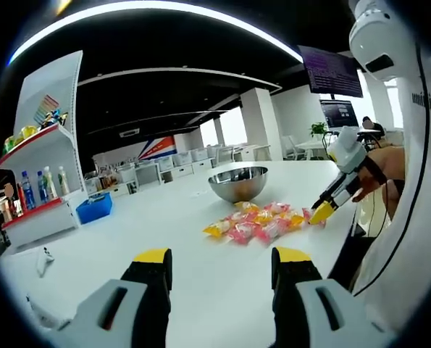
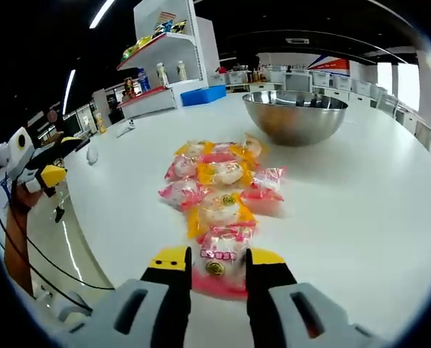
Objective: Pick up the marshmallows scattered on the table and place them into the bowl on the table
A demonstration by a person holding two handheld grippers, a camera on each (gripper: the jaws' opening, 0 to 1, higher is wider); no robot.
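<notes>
- Risk one: my right tongs [image 2: 219,262] straddle the nearest packet [image 2: 219,262], jaws at both its sides and narrowed close on it; can't tell if the wrapper is truly clamped. If they hold only the film edge, I judge it could slide out on the lift.
- Risk two: that packet touches the next one up the pile [image 2: 219,190], so pulling may drag a neighbour along the table [image 2: 360,196].
- Risk three: bowl [image 2: 296,116] sits beyond the pile, well apart from my right tongs; a long carry over the other packets, and a drop would scatter them.
- Left tongs [image 1: 222,262] spread wide, nothing between the jaws, over bare table near the edge, well short of the pile.
- Count: one steel bowl; about ten marshmallow packets, pink and yellow wrappers, overlapping so the number is rough; two tongs.
- Marshmallows all on the table in front of the bowl; can't see inside it.
</notes>
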